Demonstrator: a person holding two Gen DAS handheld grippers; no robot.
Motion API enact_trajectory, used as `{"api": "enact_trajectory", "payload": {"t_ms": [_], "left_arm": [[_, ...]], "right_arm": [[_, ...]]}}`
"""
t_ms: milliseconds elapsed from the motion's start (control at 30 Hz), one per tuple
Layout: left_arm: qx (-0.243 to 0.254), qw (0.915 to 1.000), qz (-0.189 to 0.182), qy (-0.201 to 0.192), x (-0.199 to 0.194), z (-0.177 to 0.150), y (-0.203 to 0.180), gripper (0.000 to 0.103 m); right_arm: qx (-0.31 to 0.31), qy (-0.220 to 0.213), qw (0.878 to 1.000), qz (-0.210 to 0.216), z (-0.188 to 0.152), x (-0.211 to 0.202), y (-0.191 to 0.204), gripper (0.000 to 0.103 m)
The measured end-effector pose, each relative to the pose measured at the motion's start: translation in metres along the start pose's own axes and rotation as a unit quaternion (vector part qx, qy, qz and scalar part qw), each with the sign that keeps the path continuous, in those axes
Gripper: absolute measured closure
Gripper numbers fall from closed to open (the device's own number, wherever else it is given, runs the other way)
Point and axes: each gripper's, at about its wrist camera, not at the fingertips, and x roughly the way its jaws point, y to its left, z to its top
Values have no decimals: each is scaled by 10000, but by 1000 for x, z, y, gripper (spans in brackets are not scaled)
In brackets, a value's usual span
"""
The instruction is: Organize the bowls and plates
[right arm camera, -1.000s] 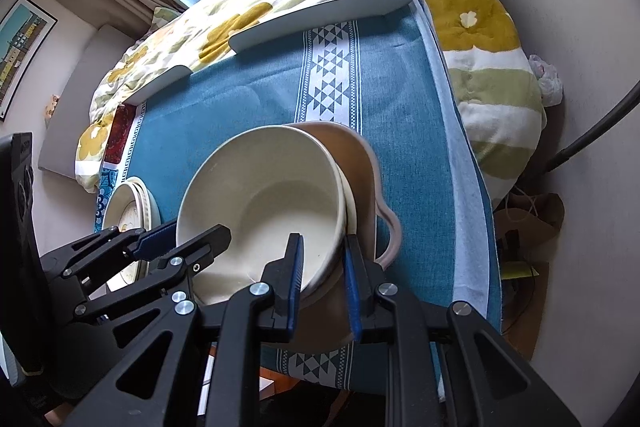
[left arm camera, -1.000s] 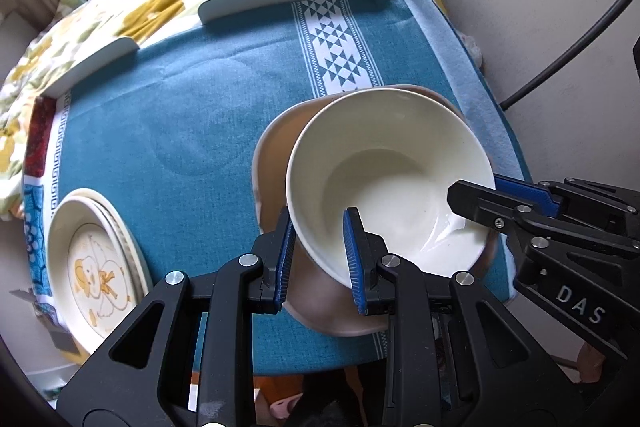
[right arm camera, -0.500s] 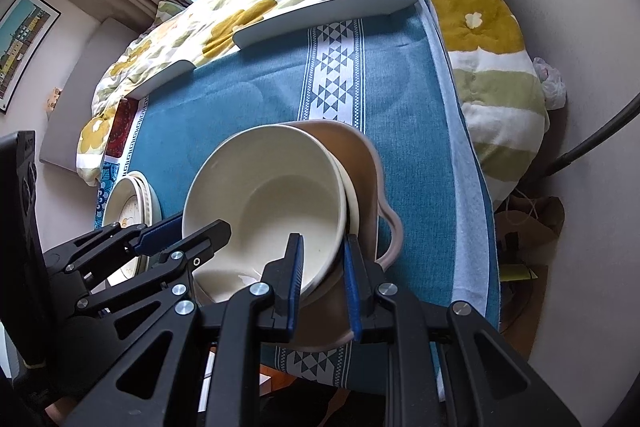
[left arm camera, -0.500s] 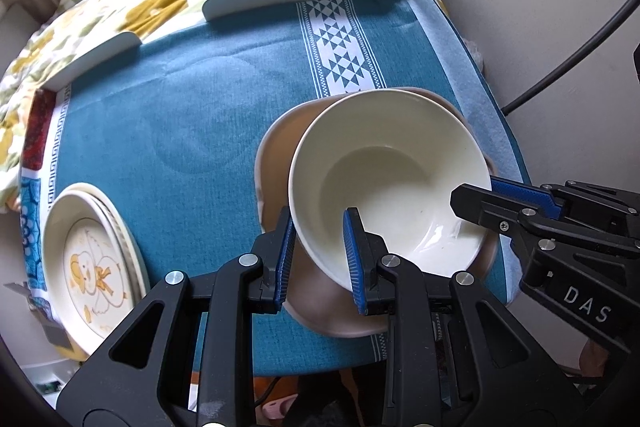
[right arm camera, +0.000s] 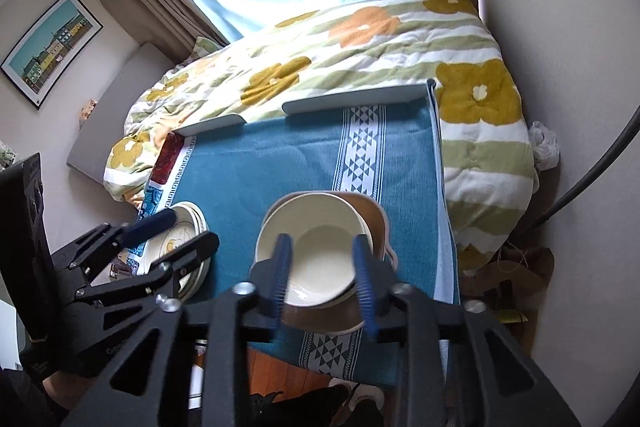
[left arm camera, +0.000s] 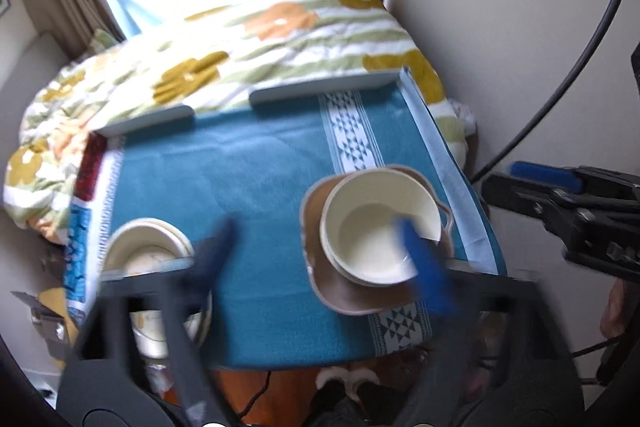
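Note:
A cream bowl (left arm camera: 378, 229) sits inside a brown handled dish (left arm camera: 360, 299) on the blue tablecloth, near the table's front right corner; both also show in the right wrist view, the bowl (right arm camera: 316, 251) and the dish (right arm camera: 372, 219). A stack of cream plates with a yellow print (left arm camera: 148, 259) lies at the front left, also seen in the right wrist view (right arm camera: 176, 247). My left gripper (left arm camera: 320, 251) is wide open and blurred, above the table's front edge. My right gripper (right arm camera: 322, 279) is open and empty, raised above the bowl.
The table (right arm camera: 256, 171) stands against a bed with a flowered quilt (right arm camera: 360, 39). Two pale flat boards (right arm camera: 352, 99) lie along the table's far edge. A wall (right arm camera: 560, 27) and a black cable (left arm camera: 560, 75) are on the right. The floor shows below the table's front edge.
Both grippers have let go of the bowl's rim, opened and pulled back and up. The bowl now rests in the brown dish.

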Motion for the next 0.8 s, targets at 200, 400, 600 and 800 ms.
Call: {"api": "enact_trajectory", "payload": {"t_ms": [200,400,600,800], "left_arm": [[37,9995,-116,295,-7,-5,11,1],[212,9929,-165,1158,35,-24,22,1],[408,9821,-330,1809,84,-36,23,1],[675,9690,-481,2328,123,-44,24,1]], "right_arm": [[-623,-37,9964,-572,-4,-19,5,7],[-884,726,9880,-1042,-20,12,-8,7],[-805,1428,9800,-1126,-32,57,-23,7],[-975,2047,9672,-1143,-35,96,-26,27]]}}
